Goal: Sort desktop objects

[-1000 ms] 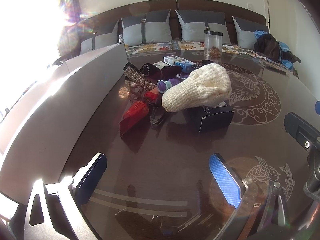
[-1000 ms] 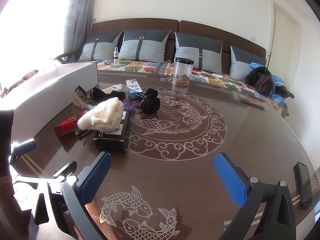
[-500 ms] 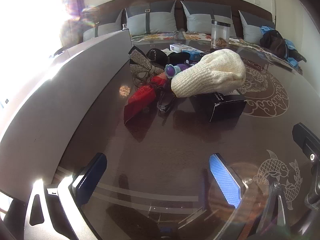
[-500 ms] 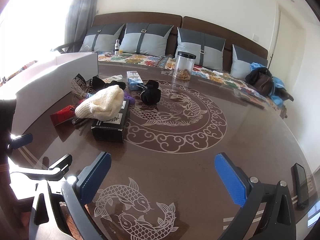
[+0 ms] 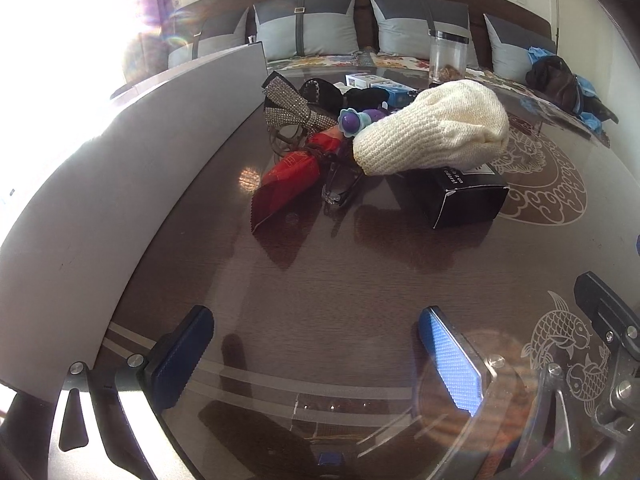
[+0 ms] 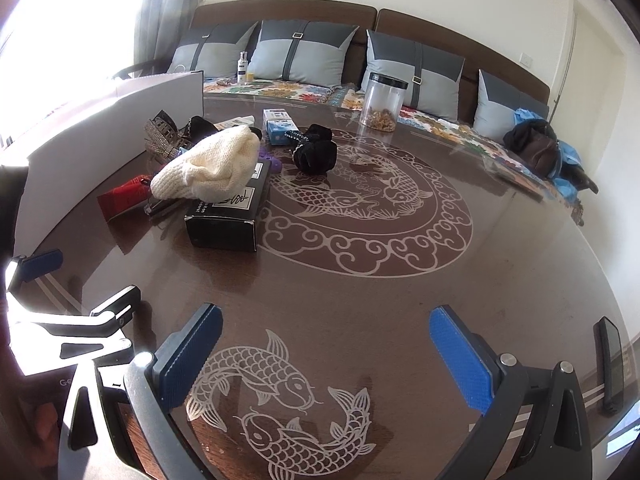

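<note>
A pile of small items lies on the dark round table [image 5: 360, 272]. A cream knit hat [image 5: 436, 130] rests on a black box [image 5: 464, 194]. Beside them are a red pouch [image 5: 294, 170], dark glasses [image 5: 340, 186], a rhinestone bow [image 5: 294, 110] and a purple toy [image 5: 352, 120]. In the right wrist view the hat [image 6: 212, 166] covers the box [image 6: 228, 214], with a black scrunchie [image 6: 316, 154] behind. My left gripper [image 5: 316, 344] is open and empty, short of the pile. My right gripper [image 6: 326, 346] is open over the fish pattern, holding nothing.
A long white box [image 5: 132, 168] stands along the table's left side. A clear jar [image 6: 384, 102] and a blue carton [image 6: 280, 126] sit toward the back. A phone [image 6: 612, 364] lies at the right edge. A sofa with grey cushions [image 6: 304, 54] runs behind.
Both grippers have moved forward toward the pile, which now looks larger and nearer in each view. Neither gripper's opening has changed, and the objects have not moved.
</note>
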